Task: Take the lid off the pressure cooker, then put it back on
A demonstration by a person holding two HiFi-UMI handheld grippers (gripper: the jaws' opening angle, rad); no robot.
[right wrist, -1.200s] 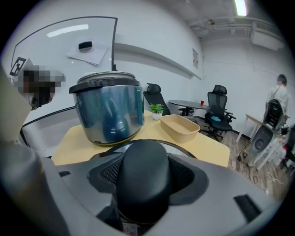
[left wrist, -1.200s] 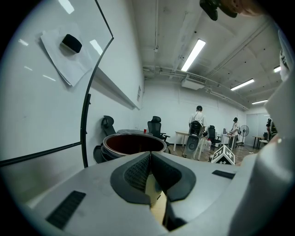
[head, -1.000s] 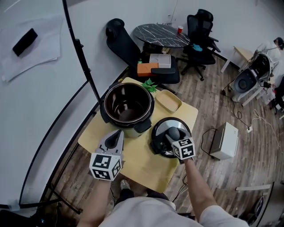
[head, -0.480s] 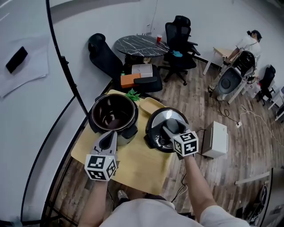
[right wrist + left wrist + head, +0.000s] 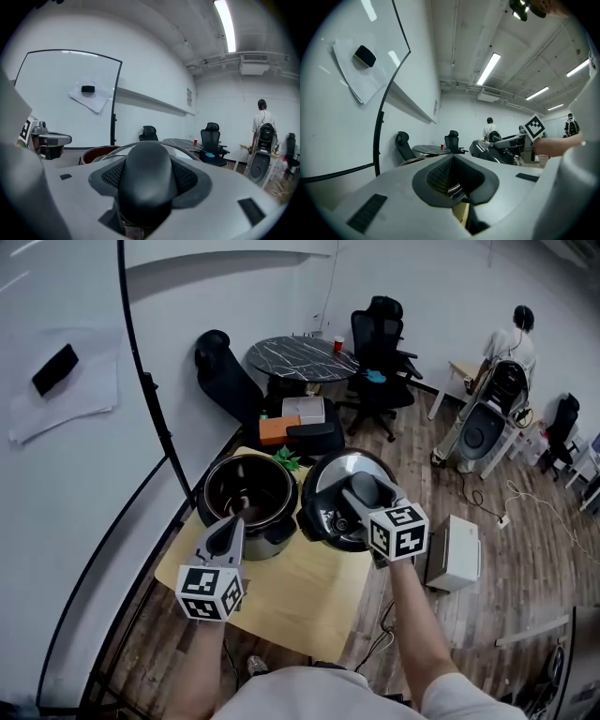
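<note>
1. My left gripper (image 5: 232,524) is nearest, low at the left of the head view. Its fingers are together with nothing between them. The tip points at the front of the pressure cooker (image 5: 246,493) and rests on nothing that I can see.

2. My right gripper (image 5: 361,504) is clamped on the black handle (image 5: 144,171) of the lid (image 5: 330,486). In the right gripper view the handle fills the gap between the pads.

3. The lid is off the cooker. I hold it tilted, top side up, just to the right of the open pot and above the wooden table (image 5: 291,594). In the head view its left edge overlaps the pot's right rim; I cannot tell whether they touch.

4. The cooker stands on the left half of the table with its dark inner bowl exposed.

5. Behind the table: an orange box (image 5: 274,430), then a round dark table (image 5: 300,358) carrying a red cup (image 5: 338,343), with black office chairs (image 5: 382,326) around it.

6. A white box (image 5: 454,554) sits on the floor to the right. A person (image 5: 511,341) stands far right, facing away
</note>
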